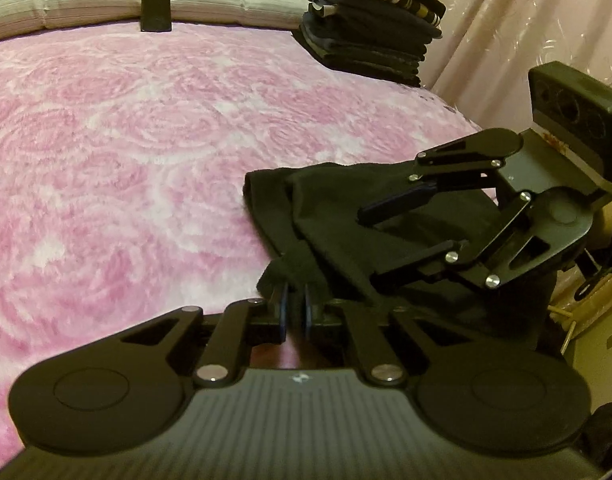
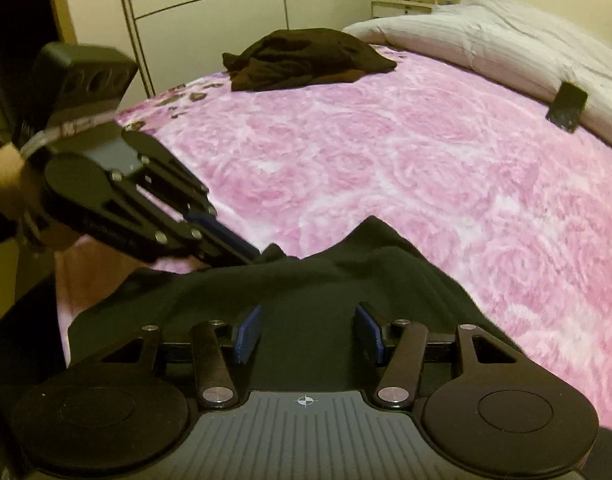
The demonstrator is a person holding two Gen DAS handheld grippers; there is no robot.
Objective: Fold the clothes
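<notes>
The left gripper (image 1: 295, 306) is pinching an edge of the black fabric garment (image 1: 346, 216), jaws nearly closed on the cloth. The right gripper (image 2: 308, 330) is hovering over the garment, jaws standing apart, gripping nothing. The garment is lying on the pink rose-patterned plush blanket (image 1: 125, 140), at its near edge.
</notes>
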